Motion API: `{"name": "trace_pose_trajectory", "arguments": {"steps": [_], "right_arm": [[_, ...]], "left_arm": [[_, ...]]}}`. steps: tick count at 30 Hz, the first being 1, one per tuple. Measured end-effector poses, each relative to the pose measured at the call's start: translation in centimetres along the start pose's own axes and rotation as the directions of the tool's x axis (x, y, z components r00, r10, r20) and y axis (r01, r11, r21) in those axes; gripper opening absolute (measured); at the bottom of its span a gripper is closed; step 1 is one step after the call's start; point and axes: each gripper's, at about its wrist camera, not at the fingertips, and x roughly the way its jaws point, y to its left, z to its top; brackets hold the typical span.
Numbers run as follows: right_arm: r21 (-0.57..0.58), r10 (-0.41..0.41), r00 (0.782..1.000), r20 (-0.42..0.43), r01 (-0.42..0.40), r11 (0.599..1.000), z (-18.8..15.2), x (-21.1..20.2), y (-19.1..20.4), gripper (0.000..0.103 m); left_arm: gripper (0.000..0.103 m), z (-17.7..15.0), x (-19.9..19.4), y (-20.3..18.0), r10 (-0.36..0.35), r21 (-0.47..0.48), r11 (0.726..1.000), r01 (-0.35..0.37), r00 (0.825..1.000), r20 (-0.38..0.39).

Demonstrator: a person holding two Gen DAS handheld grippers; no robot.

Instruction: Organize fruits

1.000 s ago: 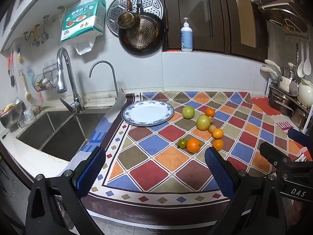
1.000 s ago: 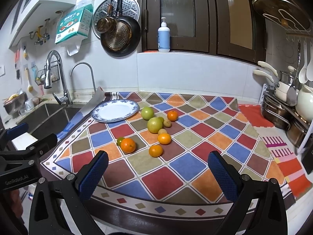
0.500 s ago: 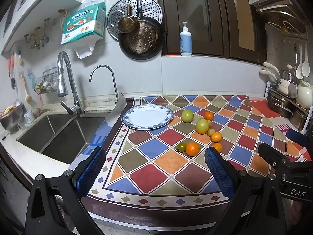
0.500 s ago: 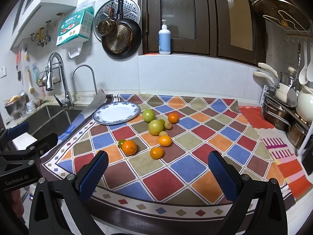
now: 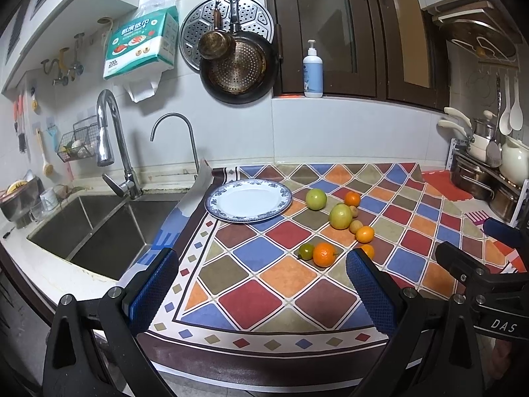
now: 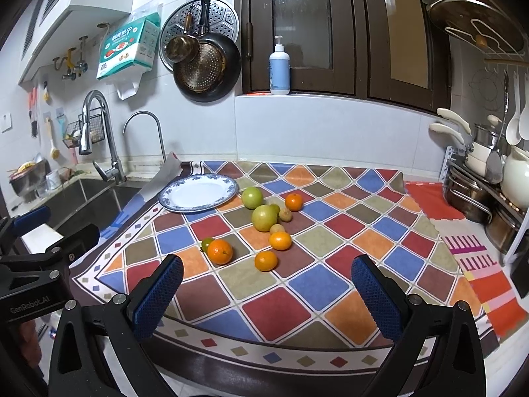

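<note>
Several fruits lie loose on a colourful checked mat [image 5: 264,284] [image 6: 297,291]: two green apples [image 5: 315,199] [image 6: 252,197], several oranges [image 5: 324,254] [image 6: 220,251], small brownish fruits [image 6: 285,214] and a small green one [image 5: 306,251]. A white plate with a blue rim [image 5: 228,213] [image 6: 185,207] sits bare to their left. My left gripper [image 5: 263,284] hangs open over the mat's front edge, short of the fruits. My right gripper [image 6: 267,286] is open too, just in front of the nearest orange [image 6: 265,261]. Neither holds anything.
A steel sink [image 5: 92,228] with taps lies left of the mat. Pots and a white kettle [image 6: 512,175] stand on a rack at the right, beside a red striped mat [image 6: 476,248]. A pan [image 5: 238,69] and a soap bottle [image 5: 312,71] are at the back wall.
Both views have shifted slightly: the fruits and plate sit a little lower and nearer in frame. Both grippers stay open and nothing on the mat has moved.
</note>
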Motion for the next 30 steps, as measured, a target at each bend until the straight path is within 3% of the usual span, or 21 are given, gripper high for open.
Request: {"name": "trace_pose_trajectory", "arguments": {"steps": [21,28,30], "right_arm": [[0.003,0.000,1.000,-0.009,0.000,1.000,0.3,0.5,0.1,0.102],[-0.006,-0.002,1.000,-0.029,0.001,1.000,0.3,1.8,0.1,0.102],[-0.009,0.004,0.999,-0.037,-0.004,1.000,0.3,2.4,0.1,0.102]], "left_arm": [[0.103,0.3,1.0,-0.2,-0.010,0.009,1.000,0.011,1.000,-0.011],[0.102,-0.1,2.6,-0.7,-0.056,0.052,0.997,0.057,0.998,-0.025],[0.097,-0.2,3.2,-1.0,-0.073,0.075,0.994,0.075,0.997,-0.031]]}}
